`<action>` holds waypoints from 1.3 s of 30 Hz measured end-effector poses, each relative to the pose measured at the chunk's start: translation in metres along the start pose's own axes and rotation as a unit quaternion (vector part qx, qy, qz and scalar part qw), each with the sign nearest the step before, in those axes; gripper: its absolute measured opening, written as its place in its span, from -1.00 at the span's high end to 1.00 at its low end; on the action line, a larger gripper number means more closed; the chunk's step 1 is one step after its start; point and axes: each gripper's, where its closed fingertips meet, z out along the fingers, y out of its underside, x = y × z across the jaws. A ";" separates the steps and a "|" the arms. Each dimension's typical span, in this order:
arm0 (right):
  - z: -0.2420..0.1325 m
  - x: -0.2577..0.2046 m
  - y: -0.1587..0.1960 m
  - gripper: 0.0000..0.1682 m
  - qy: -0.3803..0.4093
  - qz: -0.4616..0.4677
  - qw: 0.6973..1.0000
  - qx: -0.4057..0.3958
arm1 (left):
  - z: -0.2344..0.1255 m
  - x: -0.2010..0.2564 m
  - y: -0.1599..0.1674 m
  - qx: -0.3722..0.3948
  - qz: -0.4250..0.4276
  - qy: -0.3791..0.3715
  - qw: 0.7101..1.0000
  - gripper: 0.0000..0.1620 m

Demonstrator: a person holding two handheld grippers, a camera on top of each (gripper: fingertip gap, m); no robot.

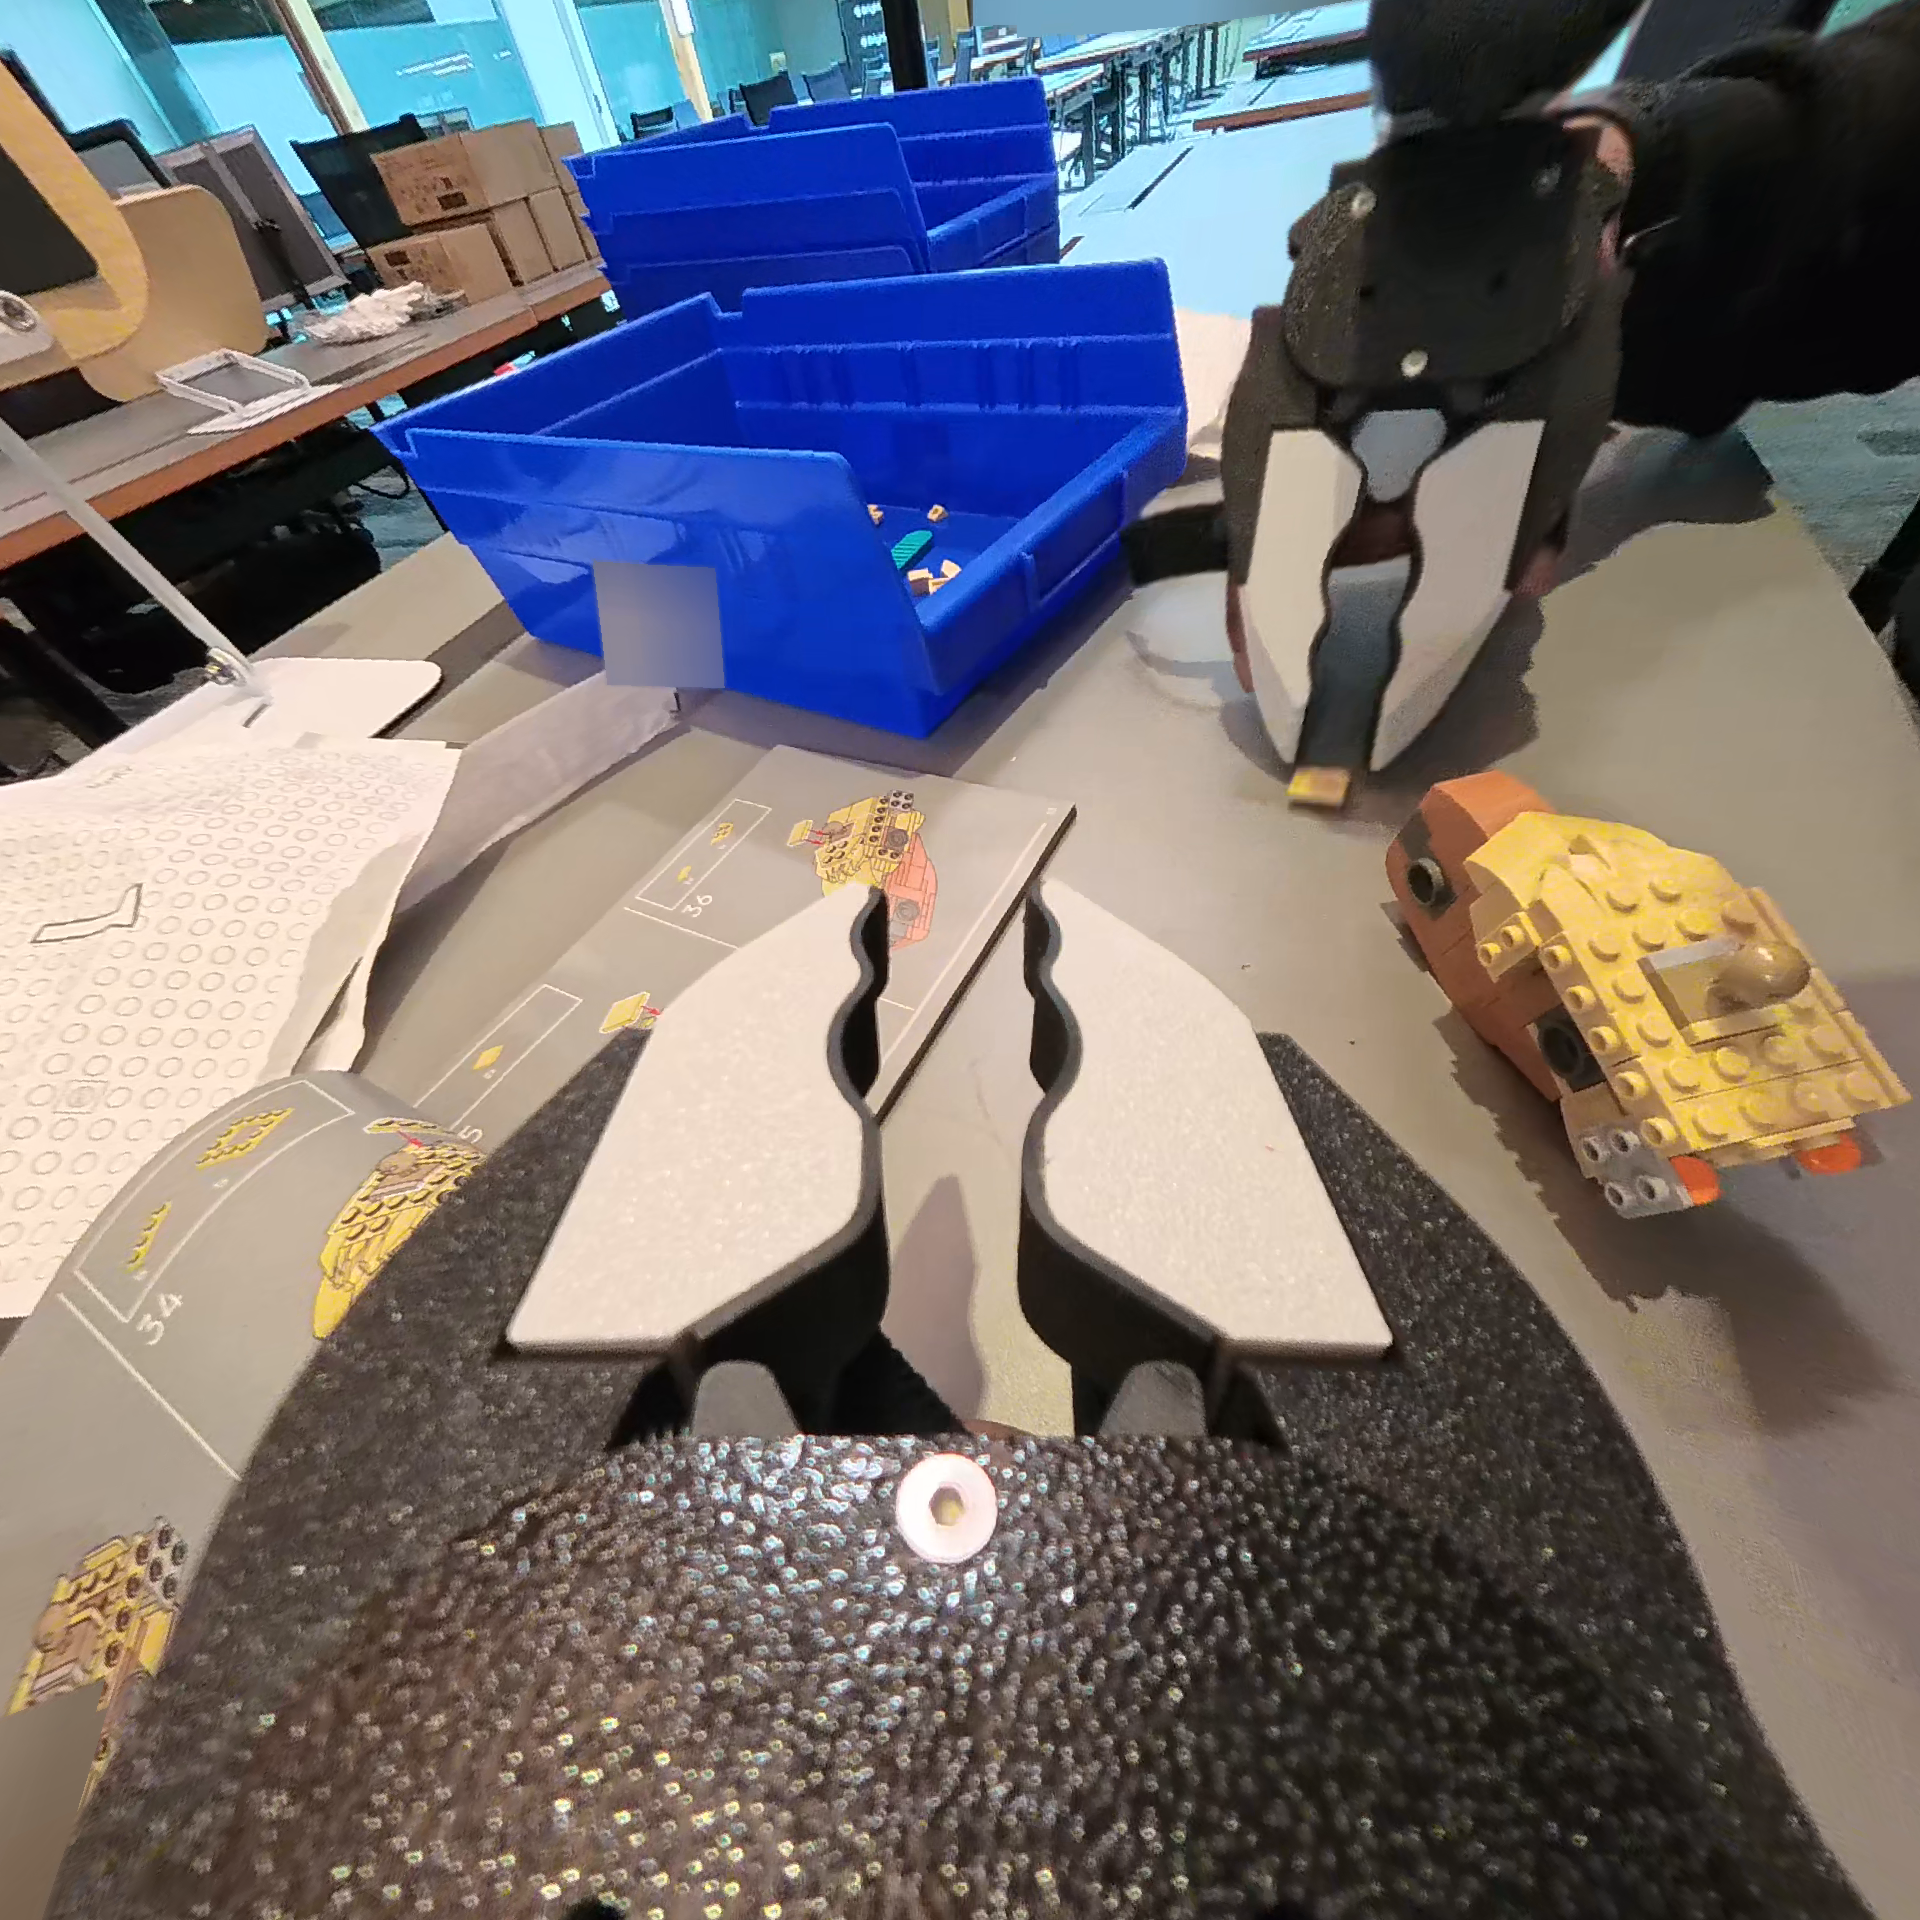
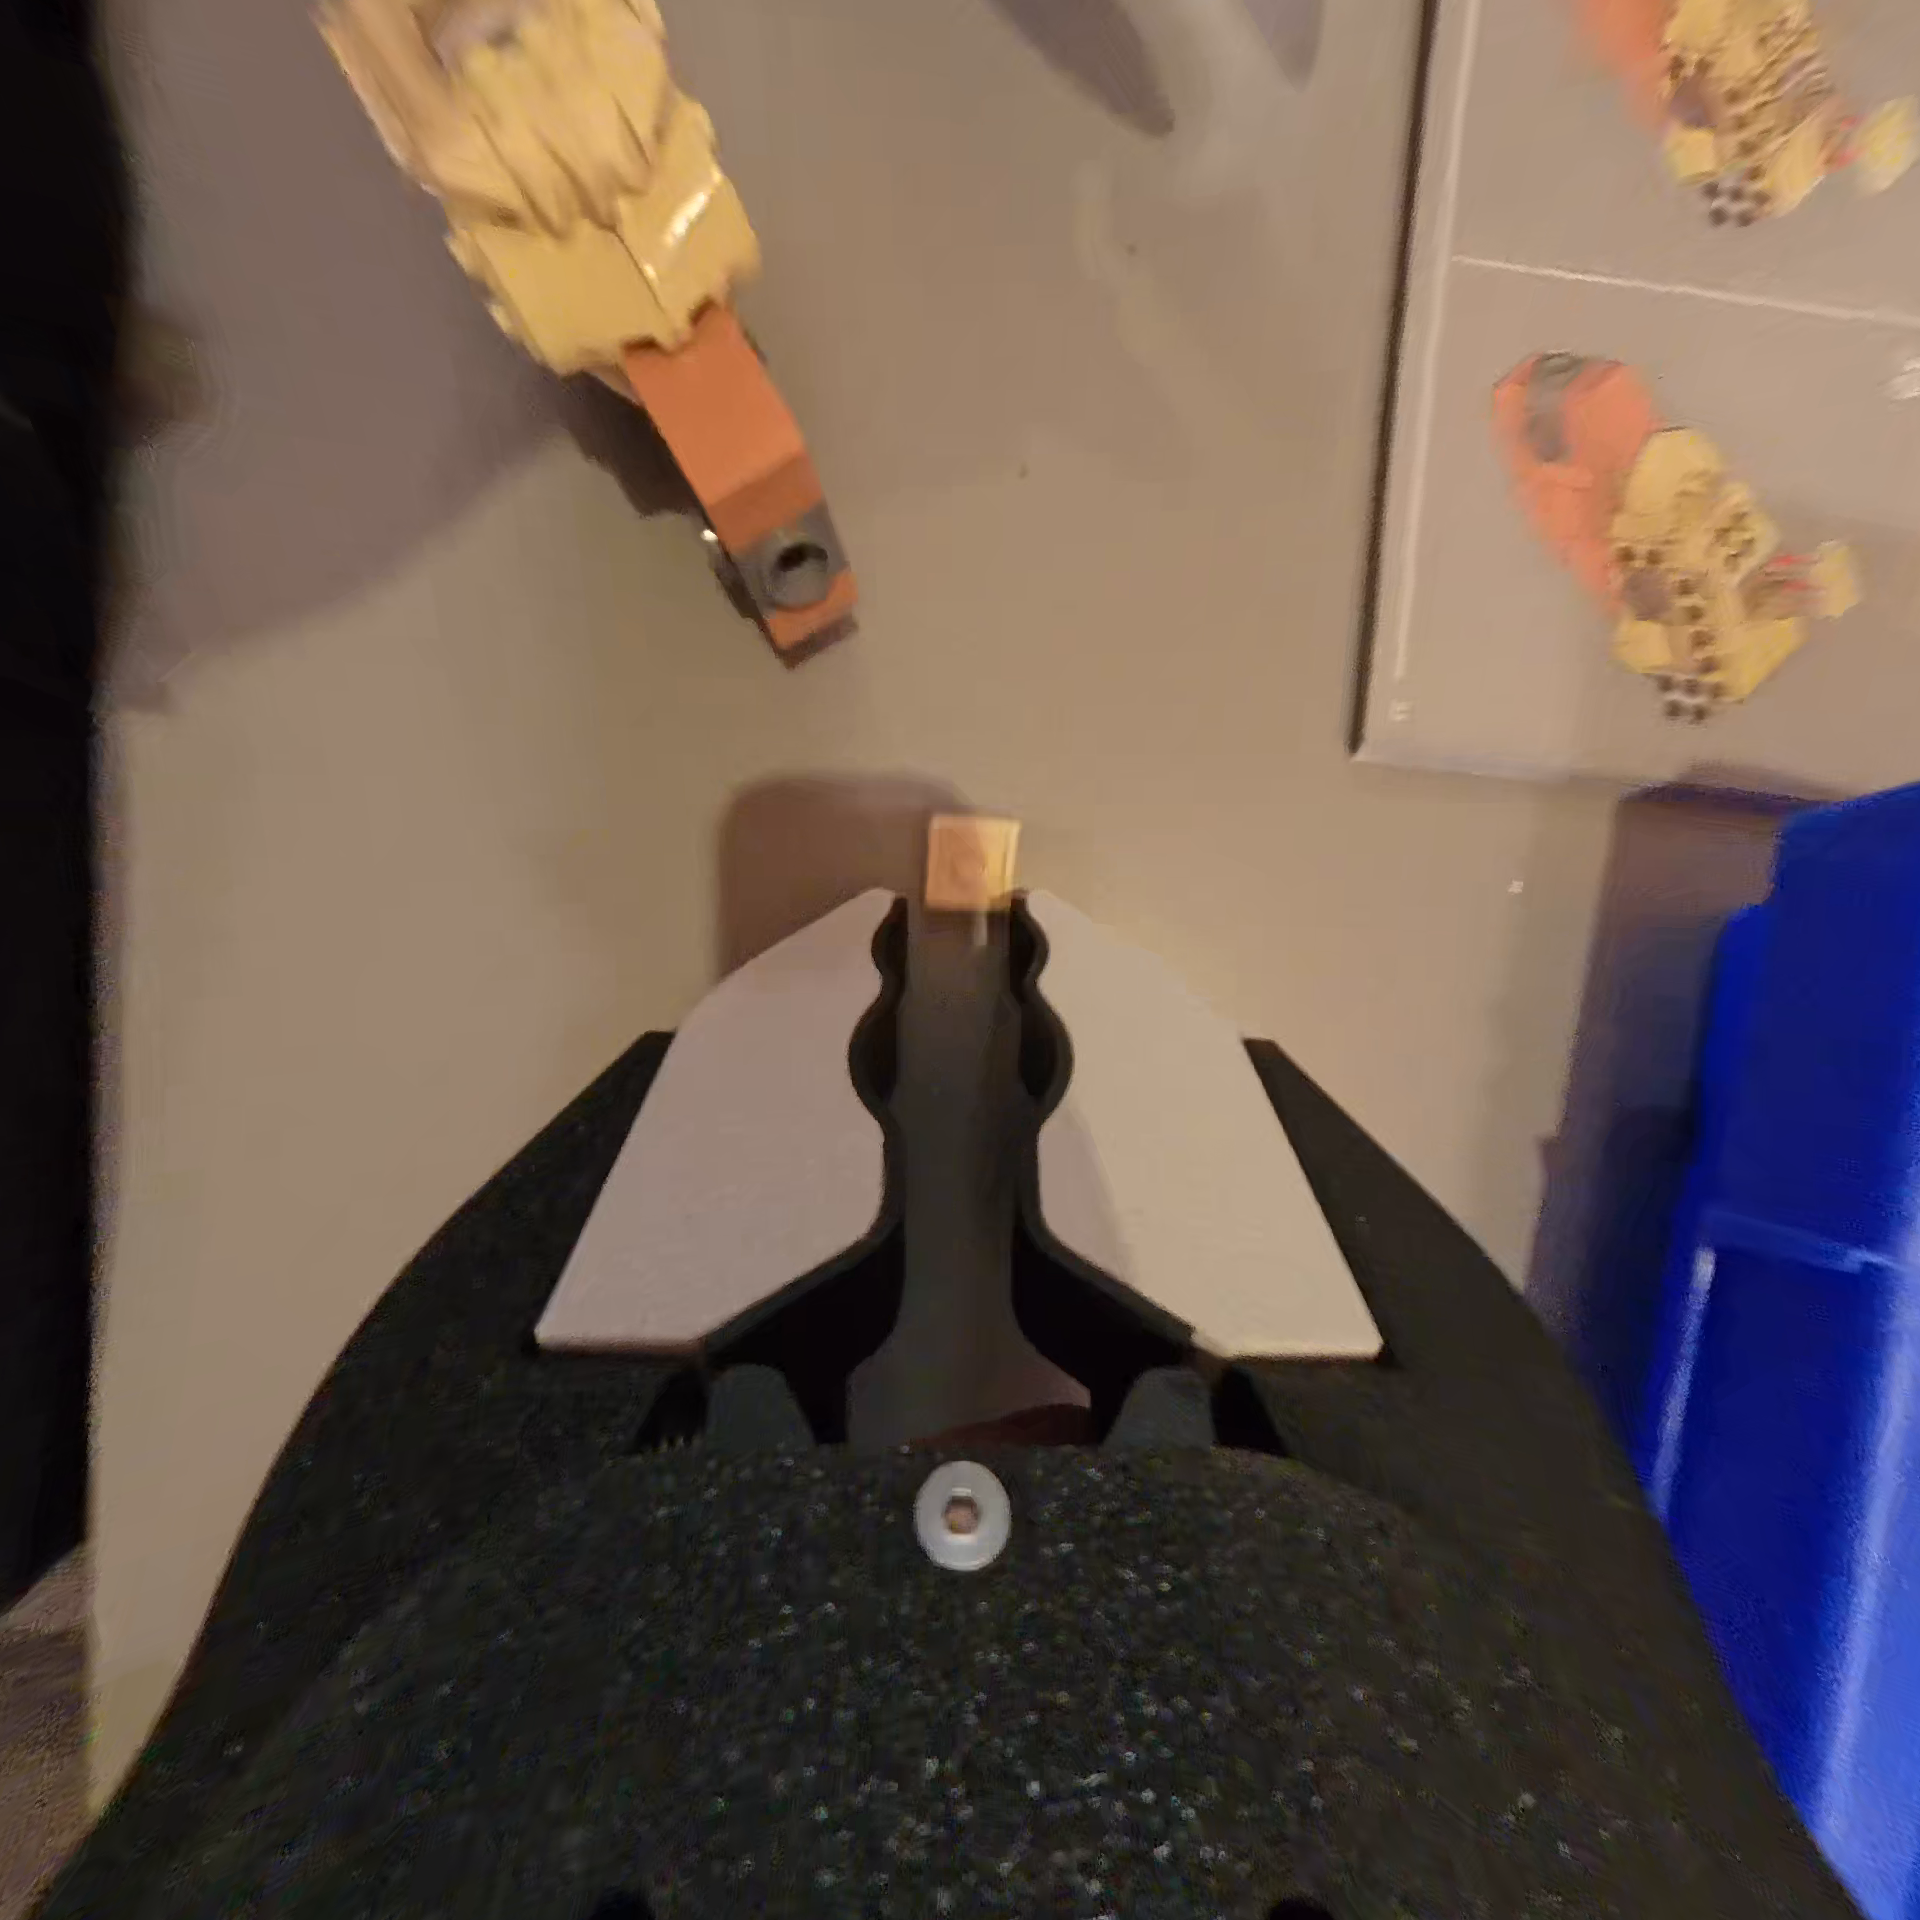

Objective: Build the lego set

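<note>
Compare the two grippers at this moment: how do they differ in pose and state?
The left gripper lies low over the instruction booklet, jaws apart and empty. The right gripper points steeply down at the table, tips at a small tan lego piece; whether it grips it is unclear. Both have grey fingers on black bodies.

Two matching handheld grippers, black and grey

Each gripper, left gripper and right gripper, has a rough black speckled body, one pale screw at its middle and two flat light-grey fingers with wavy black inner edges; a black glove grips the right one.
</note>
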 end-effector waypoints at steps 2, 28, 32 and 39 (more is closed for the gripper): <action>-0.005 0.007 0.001 0.66 0.003 0.008 1.000 -0.001 | 0.000 0.000 0.000 -0.001 -0.002 0.000 1.000 0.70; -0.075 0.134 0.071 0.53 0.058 -0.068 0.975 -0.204 | 0.003 -0.015 -0.001 0.004 -0.040 -0.003 0.999 0.70; -0.078 0.119 0.072 0.42 0.057 -0.098 0.970 -0.213 | 0.005 -0.014 0.001 -0.003 -0.034 -0.002 0.999 0.70; -0.062 0.113 0.033 0.56 -0.001 -0.075 0.991 -0.110 | 0.005 -0.015 0.001 -0.002 -0.033 -0.006 0.999 0.70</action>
